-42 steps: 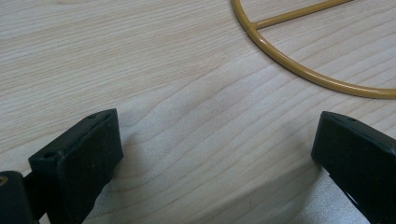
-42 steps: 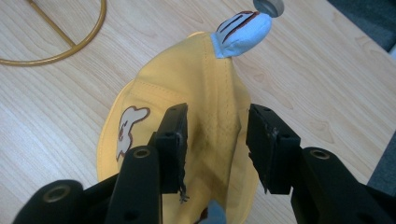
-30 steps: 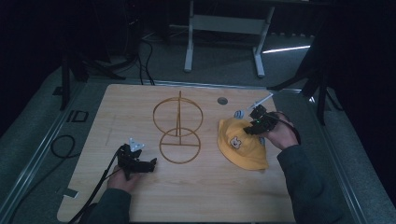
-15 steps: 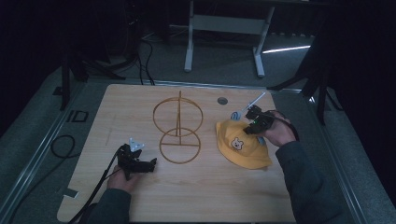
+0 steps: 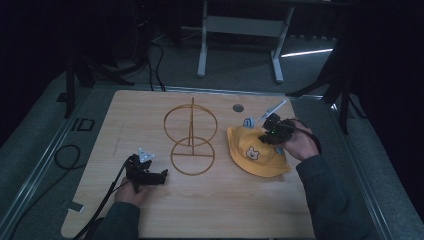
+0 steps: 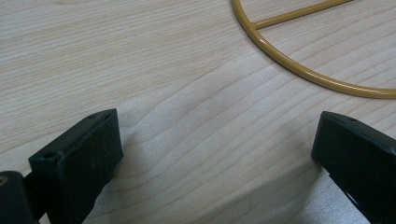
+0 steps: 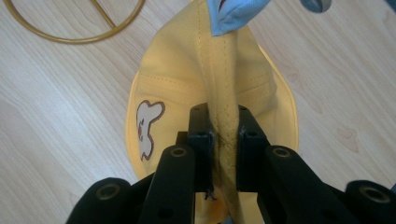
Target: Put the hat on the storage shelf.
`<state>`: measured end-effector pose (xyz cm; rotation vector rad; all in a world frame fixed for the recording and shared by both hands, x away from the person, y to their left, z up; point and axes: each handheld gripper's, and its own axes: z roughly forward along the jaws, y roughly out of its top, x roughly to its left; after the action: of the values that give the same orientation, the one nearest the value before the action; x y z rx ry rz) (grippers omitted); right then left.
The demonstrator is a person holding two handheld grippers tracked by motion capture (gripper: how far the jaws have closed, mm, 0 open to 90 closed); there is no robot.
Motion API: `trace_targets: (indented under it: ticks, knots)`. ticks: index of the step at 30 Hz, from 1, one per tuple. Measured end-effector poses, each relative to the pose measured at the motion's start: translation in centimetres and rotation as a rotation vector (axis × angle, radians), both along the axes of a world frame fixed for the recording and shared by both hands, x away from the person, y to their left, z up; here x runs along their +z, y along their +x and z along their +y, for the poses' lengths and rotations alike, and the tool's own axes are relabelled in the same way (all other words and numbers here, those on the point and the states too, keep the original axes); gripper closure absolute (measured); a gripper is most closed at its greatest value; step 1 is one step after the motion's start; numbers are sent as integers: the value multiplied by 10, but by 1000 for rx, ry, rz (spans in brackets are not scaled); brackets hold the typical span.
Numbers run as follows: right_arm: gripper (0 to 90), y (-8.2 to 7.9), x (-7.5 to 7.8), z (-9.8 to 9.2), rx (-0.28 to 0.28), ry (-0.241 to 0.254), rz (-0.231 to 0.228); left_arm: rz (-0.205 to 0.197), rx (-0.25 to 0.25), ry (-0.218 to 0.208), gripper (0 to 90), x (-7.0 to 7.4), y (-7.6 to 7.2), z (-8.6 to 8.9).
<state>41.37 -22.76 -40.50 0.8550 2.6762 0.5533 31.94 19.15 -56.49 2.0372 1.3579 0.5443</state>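
A yellow child's hat (image 5: 255, 152) with a cartoon patch and small blue ears lies at the right of the wooden table (image 5: 125, 115). My right gripper (image 5: 272, 134) is shut on a pinched ridge of the hat's crown (image 7: 223, 140); the fabric folds up between its jaws. A gold wire stand (image 5: 191, 137), with a flat ring base, a post and an upright ring, stands mid-table. My left gripper (image 5: 159, 176) rests low on the table near its front left, open, with bare wood between its fingers (image 6: 77, 154). Part of the stand's base ring (image 6: 299, 70) curves just ahead of it.
A round dark hole (image 5: 238, 107) sits in the table's far side. A cable (image 5: 107, 197) trails from the left gripper off the front edge. A white desk frame (image 5: 240, 30) stands on the floor beyond the table.
My right gripper has lifted slightly and shifted toward the far side with the hat's crown in it, pulling the hat along. The left gripper has stayed put.
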Motion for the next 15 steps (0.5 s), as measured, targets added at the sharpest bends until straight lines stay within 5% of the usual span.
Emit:
trace_targets:
  ticks: [15]
  knots:
    - [801, -18, 26, -1, 32, 84, -89, 3, -2, 2, 19, 0, 0, 0]
